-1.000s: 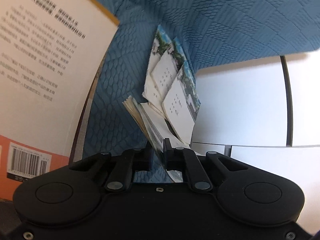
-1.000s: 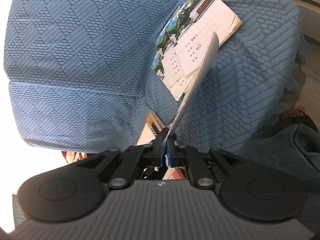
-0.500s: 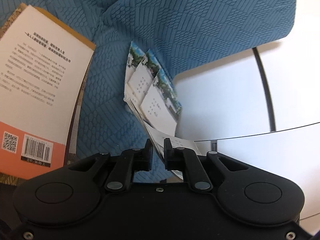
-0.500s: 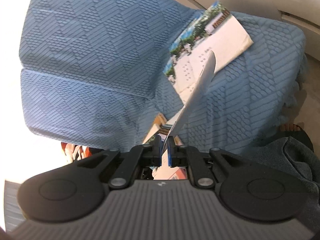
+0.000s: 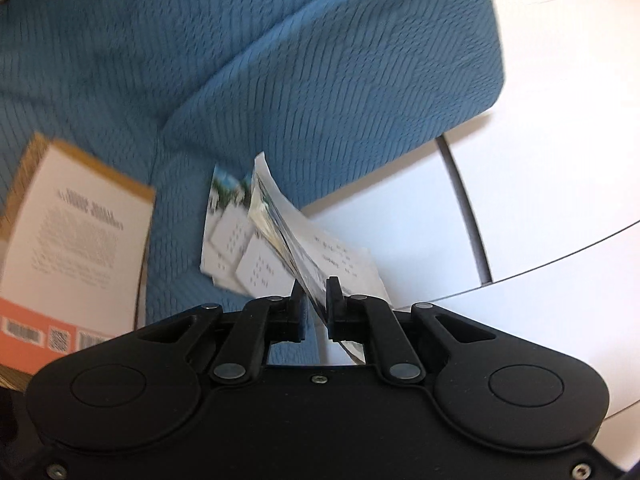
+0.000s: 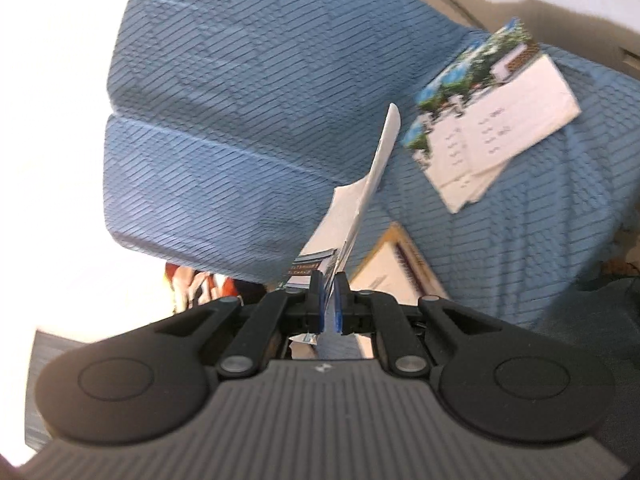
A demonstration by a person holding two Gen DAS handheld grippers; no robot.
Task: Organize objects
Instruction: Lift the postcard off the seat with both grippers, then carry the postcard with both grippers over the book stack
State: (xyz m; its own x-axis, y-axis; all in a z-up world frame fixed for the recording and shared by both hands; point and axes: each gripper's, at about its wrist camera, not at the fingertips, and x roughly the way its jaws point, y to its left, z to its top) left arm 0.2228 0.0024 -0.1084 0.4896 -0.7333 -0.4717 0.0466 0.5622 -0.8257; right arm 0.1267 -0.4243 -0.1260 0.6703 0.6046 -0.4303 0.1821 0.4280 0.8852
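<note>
My left gripper (image 5: 315,286) is shut on a thin stack of photo cards (image 5: 280,224) and holds it on edge above the blue sofa cover (image 5: 320,60). More cards (image 5: 236,248) lie fanned on the sofa just beyond it. My right gripper (image 6: 329,283) is shut on a card (image 6: 372,180) seen edge-on, with a second card hanging at its left. A fanned pile of cards (image 6: 492,120) lies on the sofa cover (image 6: 248,92) at the upper right.
A book with a white and orange back cover (image 5: 76,248) lies on the sofa at the left; it also shows in the right wrist view (image 6: 396,264). White floor tiles (image 5: 540,184) lie to the right of the sofa. Dark fabric (image 6: 600,312) shows at the far right.
Both grippers have pulled back from the sofa, each with cards in it. The book and the fanned cards look smaller and farther. The left gripper's cards are lifted clear of the lying pile.
</note>
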